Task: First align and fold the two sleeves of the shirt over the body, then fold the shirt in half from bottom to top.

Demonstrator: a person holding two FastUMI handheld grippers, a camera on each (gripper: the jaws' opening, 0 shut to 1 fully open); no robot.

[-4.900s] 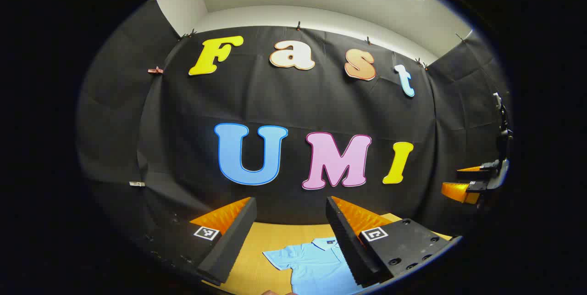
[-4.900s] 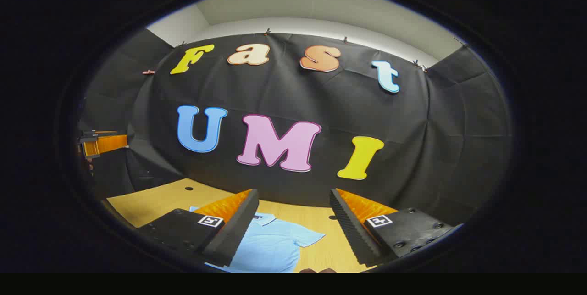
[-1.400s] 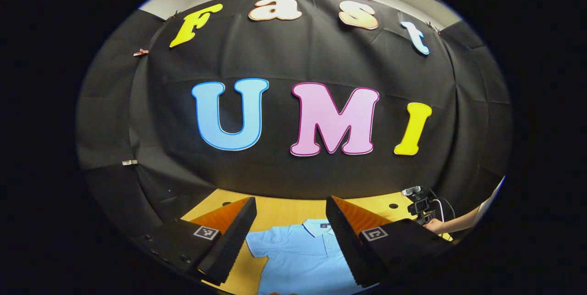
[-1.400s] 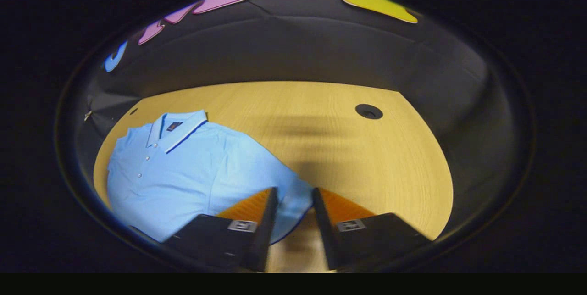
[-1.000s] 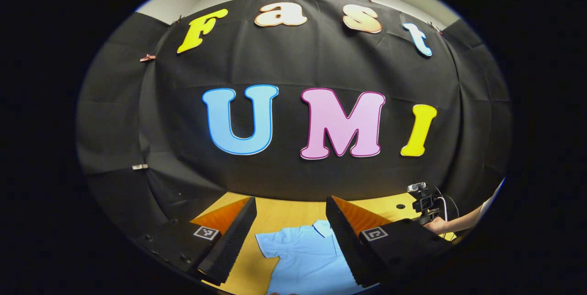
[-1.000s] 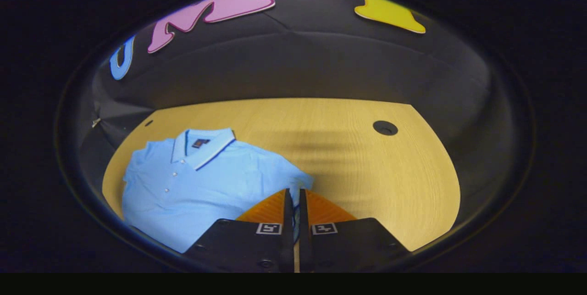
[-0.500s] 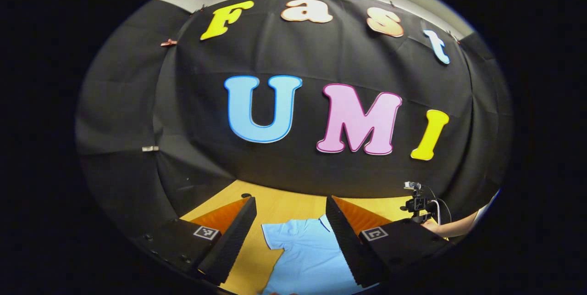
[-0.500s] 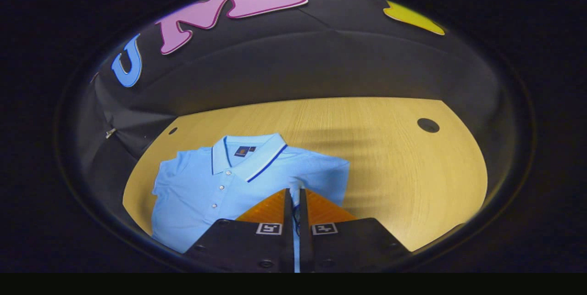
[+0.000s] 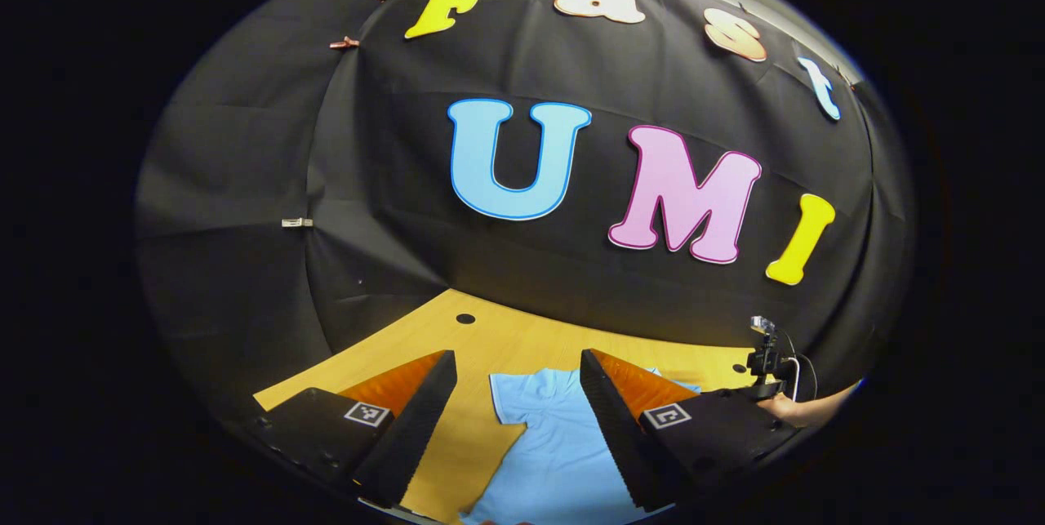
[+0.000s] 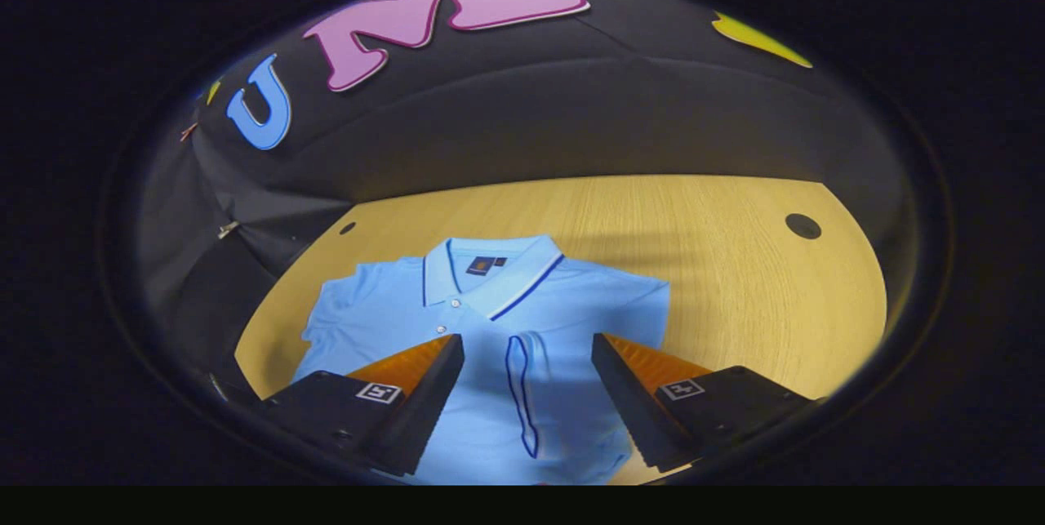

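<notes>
Light blue short-sleeved polo shirt point(image 10: 490, 321) flat on wooden surface point(image 10: 735, 280), one sleeve folded over body. Right claw point(image 10: 526, 382) above shirt, spread apart; left claw point(image 9: 516, 402) spread apart, empty.

The left gripper view sits low near the wooden table point(image 9: 490, 337) and looks mostly level at the booth wall, catching just the near tabletop. The right gripper view hangs higher and tilts down, close over the light blue shirt point(image 10: 490, 321). Both views share the shirt point(image 9: 547, 443) and table point(image 10: 735, 264).
</notes>
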